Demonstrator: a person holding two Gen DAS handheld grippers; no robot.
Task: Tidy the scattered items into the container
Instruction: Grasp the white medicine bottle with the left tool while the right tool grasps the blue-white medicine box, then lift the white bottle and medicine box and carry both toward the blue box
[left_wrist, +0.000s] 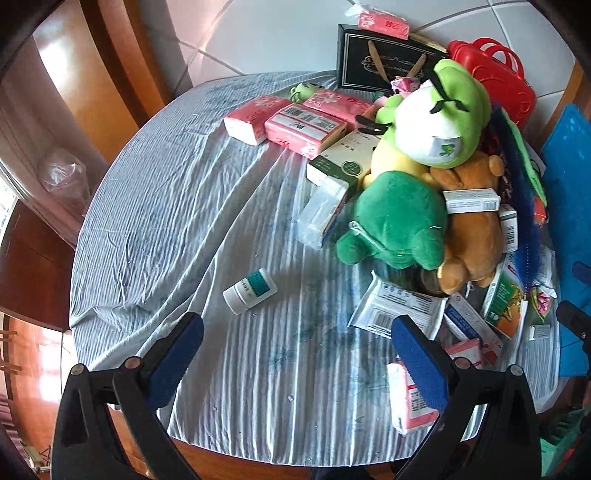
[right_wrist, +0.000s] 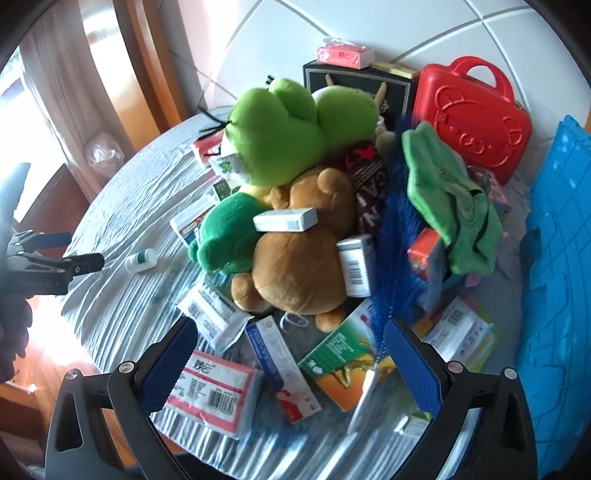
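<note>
A pile of plush toys sits on the round table: a green frog (left_wrist: 443, 110) (right_wrist: 280, 136), a dark green plush (left_wrist: 399, 221) (right_wrist: 225, 236) and a brown bear (left_wrist: 472, 236) (right_wrist: 303, 266). Boxes, sachets and pink tissue packs (left_wrist: 303, 127) (right_wrist: 210, 395) lie scattered around them. A small white bottle (left_wrist: 249, 291) (right_wrist: 140, 260) lies alone on the cloth. My left gripper (left_wrist: 297, 349) is open and empty, just short of the bottle. My right gripper (right_wrist: 288, 362) is open and empty above the near boxes. The left gripper also shows at the left edge of the right wrist view (right_wrist: 59, 251).
A blue crate (left_wrist: 569, 206) (right_wrist: 554, 295) stands at the table's right. A red plastic case (left_wrist: 495, 77) (right_wrist: 472, 118) and a black box (left_wrist: 373, 59) stand at the back. The striped tablecloth (left_wrist: 177, 206) covers the table; a wooden door and the floor lie to the left.
</note>
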